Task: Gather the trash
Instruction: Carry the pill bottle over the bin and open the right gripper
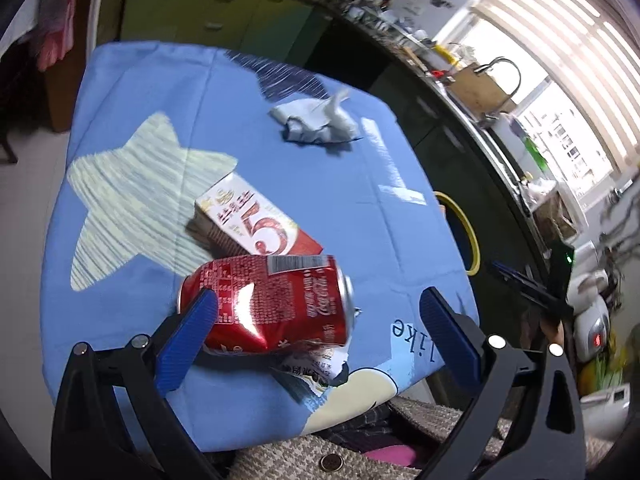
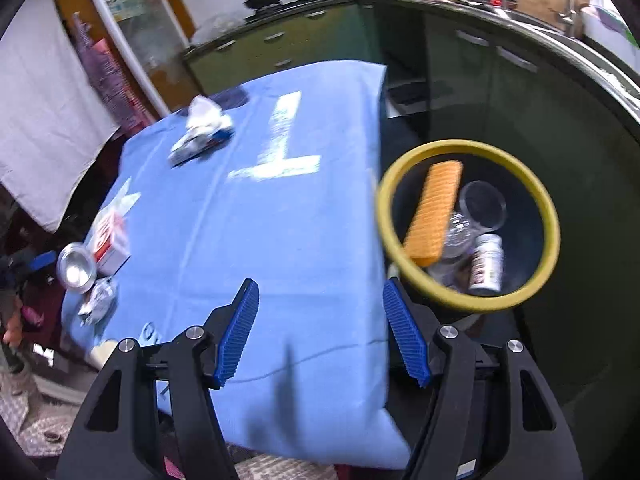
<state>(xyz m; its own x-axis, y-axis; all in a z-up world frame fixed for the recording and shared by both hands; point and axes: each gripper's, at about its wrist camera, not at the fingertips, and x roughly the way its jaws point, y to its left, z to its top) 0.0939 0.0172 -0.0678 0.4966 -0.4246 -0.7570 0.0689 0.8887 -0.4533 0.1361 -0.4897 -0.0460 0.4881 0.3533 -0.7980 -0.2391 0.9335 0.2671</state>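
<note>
A blue cloth (image 1: 304, 184) printed with a pale star covers the counter, where several pieces of trash lie scattered. In the left wrist view, the left hand-held gripper (image 1: 320, 312) stands spread wide around a dented red soda can (image 1: 276, 300) lying on its side; the left blue pad (image 1: 192, 328) overlaps the can's base end, though whether it touches cannot be told, while the right pad sits well clear of it, so nothing is clamped. Just behind the can lies a white-and-red carton (image 1: 256, 220) marked with a large 5, and a scrap of torn printed paper (image 1: 320, 368) pokes out beneath the can's near side. Farther back on the cloth rests a crumpled white tissue (image 1: 320, 120). In the right wrist view, the right hand-held gripper (image 2: 320, 328) hangs released and empty above the cloth's near right edge. Just beside that edge stands a dark bin with a yellow rim (image 2: 400, 248), holding an orange ridged wrapper (image 2: 436, 212), a clear plastic cup (image 2: 476, 212) and a small white bottle (image 2: 486, 264).
</note>
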